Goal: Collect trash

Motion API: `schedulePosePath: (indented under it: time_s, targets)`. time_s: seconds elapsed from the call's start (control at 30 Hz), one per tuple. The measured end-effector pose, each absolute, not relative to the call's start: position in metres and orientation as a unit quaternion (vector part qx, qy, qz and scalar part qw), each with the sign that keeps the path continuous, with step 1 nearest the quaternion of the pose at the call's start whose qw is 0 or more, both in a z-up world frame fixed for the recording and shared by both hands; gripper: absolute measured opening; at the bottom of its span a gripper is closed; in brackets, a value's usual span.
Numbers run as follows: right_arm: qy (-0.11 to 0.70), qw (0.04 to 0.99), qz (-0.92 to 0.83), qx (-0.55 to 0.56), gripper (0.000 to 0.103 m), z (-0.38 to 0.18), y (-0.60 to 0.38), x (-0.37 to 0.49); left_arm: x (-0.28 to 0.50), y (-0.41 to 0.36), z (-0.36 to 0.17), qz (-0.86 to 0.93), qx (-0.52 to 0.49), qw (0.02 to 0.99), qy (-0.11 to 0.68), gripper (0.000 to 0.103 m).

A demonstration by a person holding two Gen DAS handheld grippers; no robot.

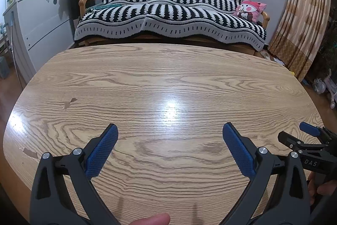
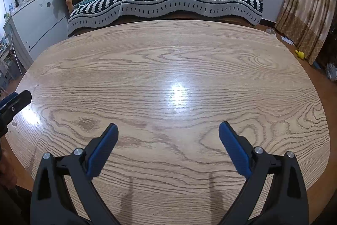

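you are holding the left claw point(image 1: 170, 130) and right claw point(image 2: 168, 129) spread wide, gripping nothing, over the wooden worktop point(image 1: 147, 77); no trash showing, so you are likely searching next.

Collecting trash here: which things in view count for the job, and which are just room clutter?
For the job:
left gripper, open
right gripper, open
wooden table; no trash shows on it

Just lying about:
striped sofa
pink cushion
white dresser
curtain
yellow toy on the floor
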State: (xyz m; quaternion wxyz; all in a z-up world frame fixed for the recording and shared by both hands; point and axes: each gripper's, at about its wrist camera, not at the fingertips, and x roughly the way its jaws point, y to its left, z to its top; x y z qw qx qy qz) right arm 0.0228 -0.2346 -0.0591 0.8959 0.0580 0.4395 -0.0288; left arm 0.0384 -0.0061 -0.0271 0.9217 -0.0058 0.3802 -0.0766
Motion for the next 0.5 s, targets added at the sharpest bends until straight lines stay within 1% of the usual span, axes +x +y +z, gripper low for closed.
schedulePosePath:
  time_s: [0.5]
  targets:
    - [0.439, 0.896, -0.027, 0.052, 0.093, -0.0591, -0.2364, 0.0224, 0.0335, -0.0067, -0.0251, -0.074, -0.001, 0.925, 0.373, 0.096]
